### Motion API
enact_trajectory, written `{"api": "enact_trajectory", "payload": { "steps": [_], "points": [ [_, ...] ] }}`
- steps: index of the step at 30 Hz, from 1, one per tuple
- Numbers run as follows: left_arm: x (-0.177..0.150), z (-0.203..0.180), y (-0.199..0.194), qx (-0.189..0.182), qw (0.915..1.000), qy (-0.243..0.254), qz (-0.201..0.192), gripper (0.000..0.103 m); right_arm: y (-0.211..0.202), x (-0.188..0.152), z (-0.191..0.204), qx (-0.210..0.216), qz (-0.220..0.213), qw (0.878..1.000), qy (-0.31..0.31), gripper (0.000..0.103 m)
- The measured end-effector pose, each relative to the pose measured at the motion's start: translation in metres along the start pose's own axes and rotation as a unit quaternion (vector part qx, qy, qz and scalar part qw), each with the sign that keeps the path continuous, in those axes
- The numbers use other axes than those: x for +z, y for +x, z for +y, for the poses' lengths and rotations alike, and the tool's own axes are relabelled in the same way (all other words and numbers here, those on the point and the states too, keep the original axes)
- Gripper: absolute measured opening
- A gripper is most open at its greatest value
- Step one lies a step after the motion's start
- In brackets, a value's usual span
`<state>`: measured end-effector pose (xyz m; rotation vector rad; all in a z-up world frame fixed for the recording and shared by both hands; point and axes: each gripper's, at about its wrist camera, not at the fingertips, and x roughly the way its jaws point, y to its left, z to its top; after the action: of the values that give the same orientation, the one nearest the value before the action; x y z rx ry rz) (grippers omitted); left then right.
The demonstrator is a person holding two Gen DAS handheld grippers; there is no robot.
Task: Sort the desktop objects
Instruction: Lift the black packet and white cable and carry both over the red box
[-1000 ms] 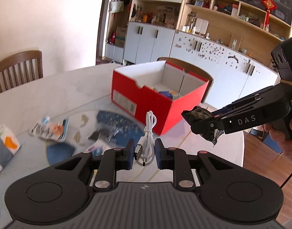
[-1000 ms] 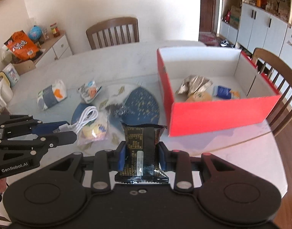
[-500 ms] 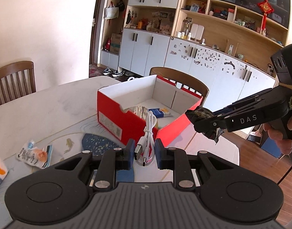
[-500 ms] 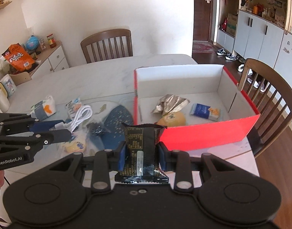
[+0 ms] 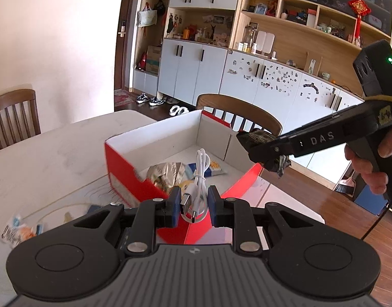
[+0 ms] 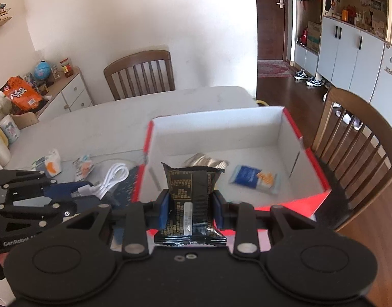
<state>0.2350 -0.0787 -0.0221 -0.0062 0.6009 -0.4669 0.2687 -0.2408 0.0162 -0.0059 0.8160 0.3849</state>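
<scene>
My left gripper (image 5: 194,206) is shut on a coiled white USB cable (image 5: 199,176), hanging just above the near rim of the red box (image 5: 124,168). In the right wrist view that cable (image 6: 111,179) shows at the left, just outside the box's left wall (image 6: 142,179). My right gripper (image 6: 190,204) is shut on a black snack packet (image 6: 192,192) with gold print, held over the box's near wall. Inside the box lie a silver foil packet (image 6: 206,162), a blue packet (image 6: 252,179) and something yellow (image 5: 185,183). The right gripper (image 5: 262,144) also shows from the side, over the box's right corner.
The box stands on a white marble table (image 6: 93,128). Small snack packets (image 6: 51,162) lie on a blue patterned mat (image 6: 131,176) left of the box. Wooden chairs (image 6: 140,75) stand behind the table and right of it (image 6: 362,153). A hand (image 5: 370,171) holds the right gripper's handle.
Both grippers have carried their loads from above the mat toward the red box. The box has grown larger in both views and the loose packets have slid to the left edge.
</scene>
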Motion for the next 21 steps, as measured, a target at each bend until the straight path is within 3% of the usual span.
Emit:
{"api": "enact_trajectory", "payload": {
  "steps": [14, 21],
  "points": [
    [0.036, -0.007, 0.069, -0.005, 0.9989, -0.025, 0.039, 0.021, 0.029, 0.029, -0.054, -0.005, 0.011, 1.0, -0.005, 0.033],
    [0.05, -0.012, 0.106, -0.011, 0.9979, -0.006, 0.063, 0.021, 0.044, 0.037, -0.071, 0.0, 0.016, 1.0, -0.015, 0.033]
  ]
}}
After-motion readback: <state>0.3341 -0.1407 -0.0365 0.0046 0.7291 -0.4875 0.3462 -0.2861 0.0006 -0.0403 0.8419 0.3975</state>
